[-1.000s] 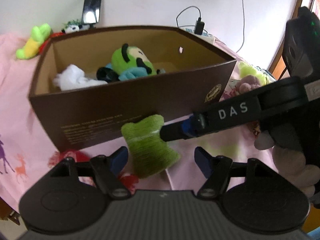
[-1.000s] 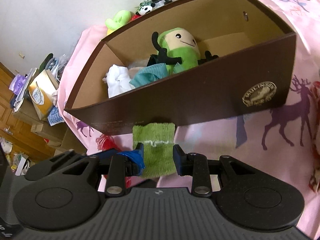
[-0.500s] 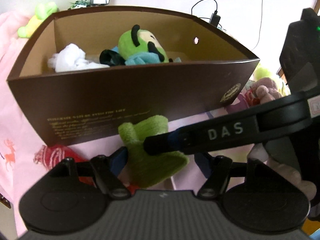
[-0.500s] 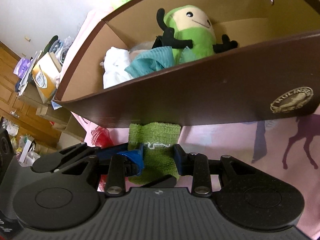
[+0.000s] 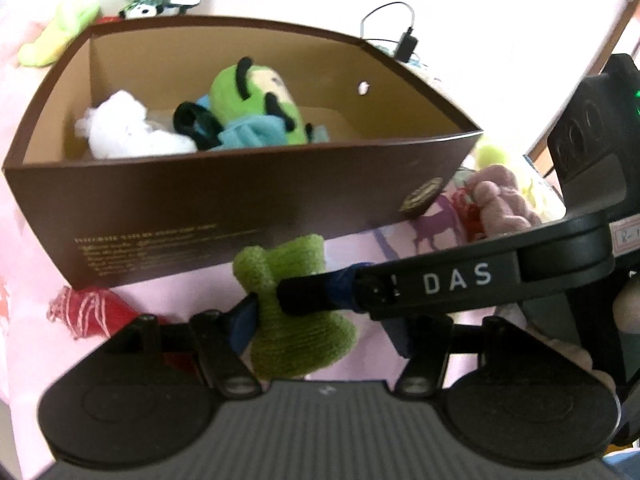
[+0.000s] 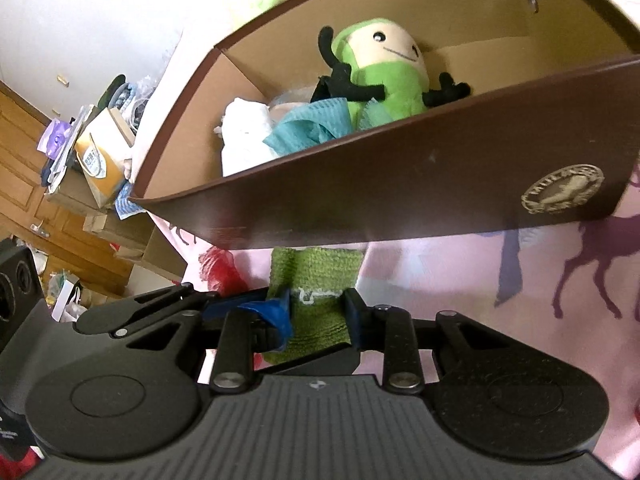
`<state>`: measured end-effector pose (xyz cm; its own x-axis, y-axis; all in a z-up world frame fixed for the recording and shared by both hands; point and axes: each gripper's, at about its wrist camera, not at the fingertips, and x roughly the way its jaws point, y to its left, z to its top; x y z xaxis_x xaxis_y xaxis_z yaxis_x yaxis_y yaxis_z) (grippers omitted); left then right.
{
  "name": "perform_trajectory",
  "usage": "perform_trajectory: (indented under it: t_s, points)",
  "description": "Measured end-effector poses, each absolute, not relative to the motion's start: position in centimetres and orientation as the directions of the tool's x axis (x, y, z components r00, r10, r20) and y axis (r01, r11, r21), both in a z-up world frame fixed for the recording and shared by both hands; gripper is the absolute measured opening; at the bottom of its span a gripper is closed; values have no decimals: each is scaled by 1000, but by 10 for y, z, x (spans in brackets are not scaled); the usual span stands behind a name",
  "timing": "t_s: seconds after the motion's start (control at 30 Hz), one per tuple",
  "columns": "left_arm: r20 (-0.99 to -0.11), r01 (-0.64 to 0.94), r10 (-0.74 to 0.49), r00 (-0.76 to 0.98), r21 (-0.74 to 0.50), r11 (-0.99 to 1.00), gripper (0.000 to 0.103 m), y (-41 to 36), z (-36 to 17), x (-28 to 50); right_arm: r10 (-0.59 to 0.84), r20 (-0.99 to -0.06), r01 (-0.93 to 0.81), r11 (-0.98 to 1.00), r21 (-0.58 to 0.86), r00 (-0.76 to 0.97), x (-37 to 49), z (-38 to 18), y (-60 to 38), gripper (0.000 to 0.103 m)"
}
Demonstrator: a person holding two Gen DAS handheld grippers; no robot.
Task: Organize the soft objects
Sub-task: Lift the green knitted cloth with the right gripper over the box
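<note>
Pink bedsheet (image 6: 440,280) | green sock (image 6: 316,280) pinched in right jaws | left jaws closing, seemingly unclamped

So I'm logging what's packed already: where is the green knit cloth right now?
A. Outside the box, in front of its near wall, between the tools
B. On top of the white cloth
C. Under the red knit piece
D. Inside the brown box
A: the green cloth sits outside the box, below its near wall, pinched in the right tool.
</note>
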<state>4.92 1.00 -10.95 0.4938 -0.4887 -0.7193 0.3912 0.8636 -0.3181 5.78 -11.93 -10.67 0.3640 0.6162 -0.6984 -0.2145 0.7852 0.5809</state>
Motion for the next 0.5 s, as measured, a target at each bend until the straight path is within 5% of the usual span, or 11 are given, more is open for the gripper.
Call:
perform_trajectory:
  t_s: [0.5]
  points:
    - [-615,573,-607,504,-288,767,62,-4,-53,23,542,-640,-195,824,532,545,13,-51,-139,11]
